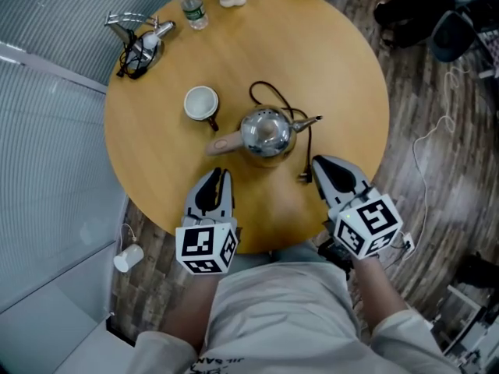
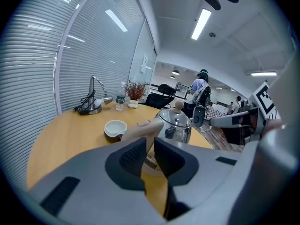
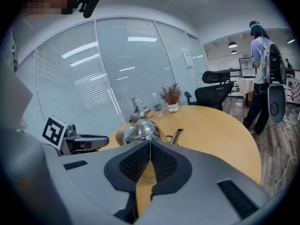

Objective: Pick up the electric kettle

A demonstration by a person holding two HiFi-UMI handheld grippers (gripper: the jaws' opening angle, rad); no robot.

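From the head view, the shiny electric kettle (image 1: 265, 133) sits in the middle of the round table (image 1: 156, 162). Its tan handle (image 1: 226, 142) points toward the left gripper (image 1: 221, 176), which is near it but not touching. The right gripper (image 1: 318, 162) is just on the kettle's other side. A white cup (image 1: 201, 102) is left of the kettle.

In the left gripper view, the jaws are a little apart with nothing in them. The kettle's handle is just past them.

In the right gripper view, the jaws are pressed together and empty. The kettle is right behind them.

White cup (image 1: 201, 102), water bottle (image 1: 192, 8) — on round table (image 1: 343, 76).
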